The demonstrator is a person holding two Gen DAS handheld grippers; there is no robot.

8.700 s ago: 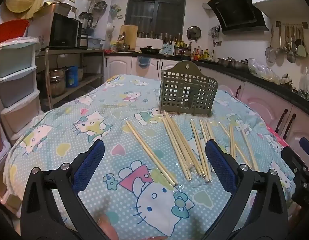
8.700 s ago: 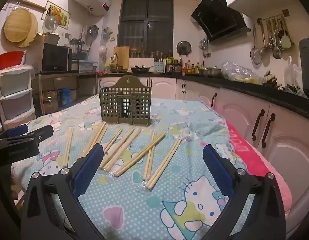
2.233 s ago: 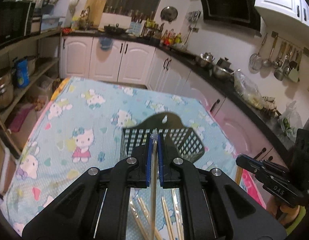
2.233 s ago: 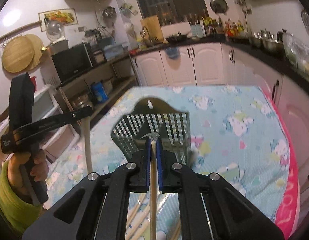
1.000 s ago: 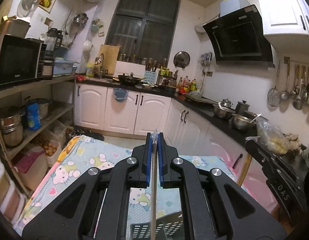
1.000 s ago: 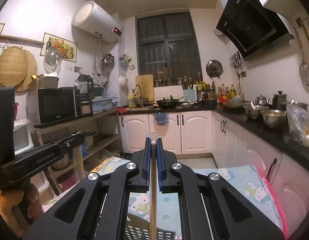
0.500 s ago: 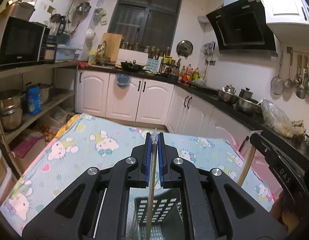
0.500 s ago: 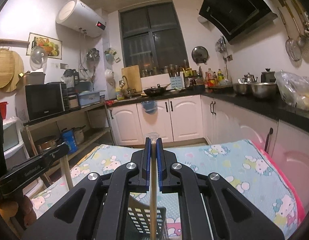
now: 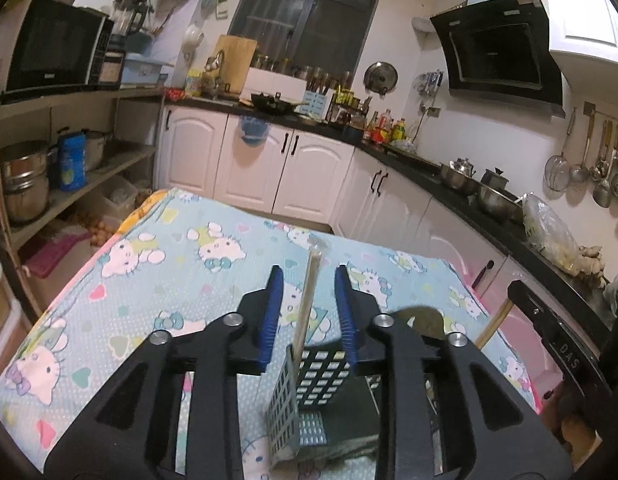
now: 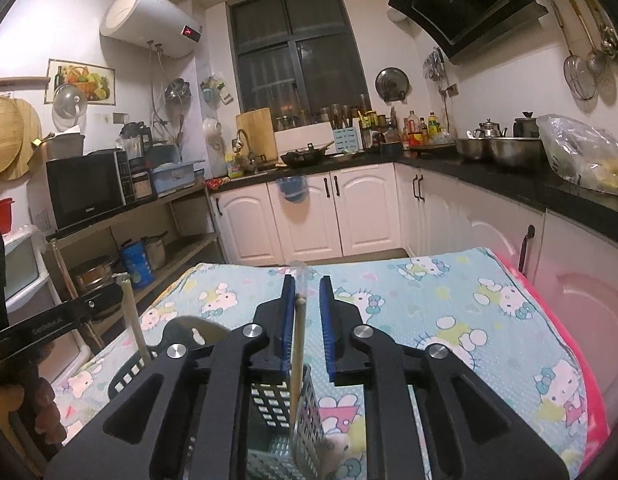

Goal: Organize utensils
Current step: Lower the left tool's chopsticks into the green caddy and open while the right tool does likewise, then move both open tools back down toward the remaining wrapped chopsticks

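Standing in the basket (image 9: 309, 396), chopsticks (image 9: 307, 300) between both parted claws, left claw (image 9: 309, 312), "DAS"-marked right claw (image 10: 305, 316).

my left gripper (image 9: 308, 308) is matte black plastic with two angular arms, triangular cut-outs and four round silver screw heads, and blue ribbed pads (image 9: 271, 312) line its fingers. my right gripper (image 10: 307, 324) is built the same. seen from the other side, each carries small white lettering on a black bar, one reading "das".
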